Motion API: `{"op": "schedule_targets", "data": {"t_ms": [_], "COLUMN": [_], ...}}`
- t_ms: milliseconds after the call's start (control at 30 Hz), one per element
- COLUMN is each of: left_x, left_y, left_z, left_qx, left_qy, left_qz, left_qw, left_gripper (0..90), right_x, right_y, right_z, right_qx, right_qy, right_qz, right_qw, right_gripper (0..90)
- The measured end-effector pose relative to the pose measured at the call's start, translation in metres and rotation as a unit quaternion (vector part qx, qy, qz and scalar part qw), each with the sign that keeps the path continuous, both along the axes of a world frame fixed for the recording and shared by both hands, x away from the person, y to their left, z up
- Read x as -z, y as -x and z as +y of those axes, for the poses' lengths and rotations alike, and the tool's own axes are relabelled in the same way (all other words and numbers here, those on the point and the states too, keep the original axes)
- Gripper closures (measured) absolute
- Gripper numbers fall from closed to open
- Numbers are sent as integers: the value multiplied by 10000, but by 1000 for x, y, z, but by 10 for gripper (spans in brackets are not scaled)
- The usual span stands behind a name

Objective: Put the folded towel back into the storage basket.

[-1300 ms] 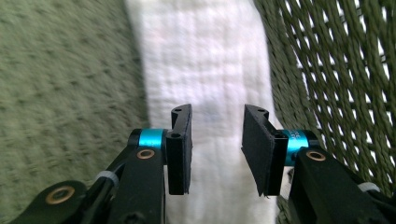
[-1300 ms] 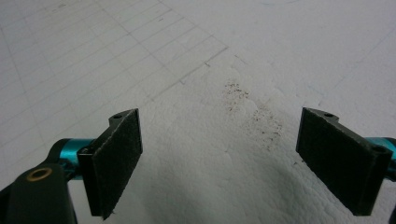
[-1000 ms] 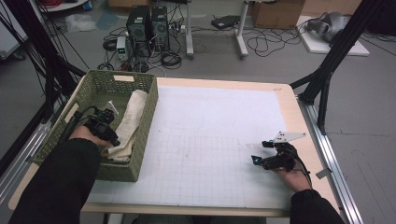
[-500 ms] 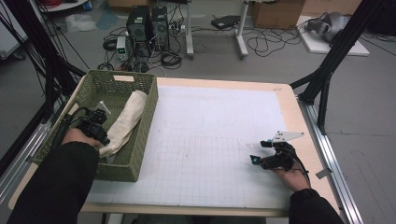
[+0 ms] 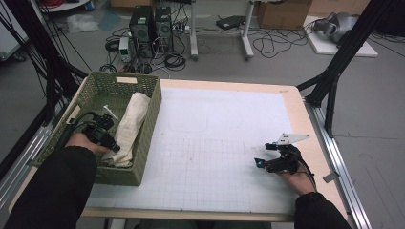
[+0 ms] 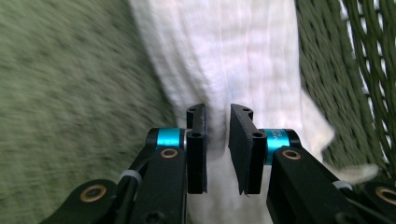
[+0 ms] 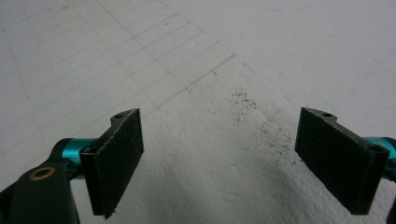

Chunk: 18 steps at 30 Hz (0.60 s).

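A rolled cream cloth lies lengthwise in the green woven basket, against its right wall. My left gripper is inside the basket at the cloth's near end. In the left gripper view its jaws stand a narrow gap apart and have just been opening. The cloth lies under and beyond them, and the pads do not press on it. My right gripper rests on the white mat at the right. Its jaws are wide apart with nothing between them.
The basket's mesh wall stands close to the right of the left jaws, its floor to their left. The gridded mat has a dark speckled stain. Beyond the table's far edge stand computer towers and cables.
The left hand has shifted slightly toward the basket's near end, and the cloth now lies narrower and closer to the right wall. The right hand and gripper have not moved.
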State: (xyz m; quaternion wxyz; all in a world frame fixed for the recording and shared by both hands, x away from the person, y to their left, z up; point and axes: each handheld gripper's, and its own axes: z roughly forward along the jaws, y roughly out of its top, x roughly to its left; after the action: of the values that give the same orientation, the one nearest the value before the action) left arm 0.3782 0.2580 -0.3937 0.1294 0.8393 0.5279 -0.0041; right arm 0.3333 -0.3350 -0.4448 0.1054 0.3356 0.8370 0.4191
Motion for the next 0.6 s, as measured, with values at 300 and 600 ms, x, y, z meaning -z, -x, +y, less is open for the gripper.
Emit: {"op": "schedule_targets", "data": {"t_ms": [300,600], "left_x": [-3,-17], "left_y": [-1,-2], "left_z": [2,6], "left_qx": [-103,-270], "left_qy": [-7,363], "left_qz": [-243,-1030], "left_qw": [9997,9937], "left_gripper": [652,604], "right_x": [-1,-6], "right_y": [1,2], "right_z": [-1,-4], "right_qx": [19,85], "right_qy": [-2,-132], "right_qz": [-30,-99], "right_qw": [10000,9998], "right_gripper": [146,145]}}
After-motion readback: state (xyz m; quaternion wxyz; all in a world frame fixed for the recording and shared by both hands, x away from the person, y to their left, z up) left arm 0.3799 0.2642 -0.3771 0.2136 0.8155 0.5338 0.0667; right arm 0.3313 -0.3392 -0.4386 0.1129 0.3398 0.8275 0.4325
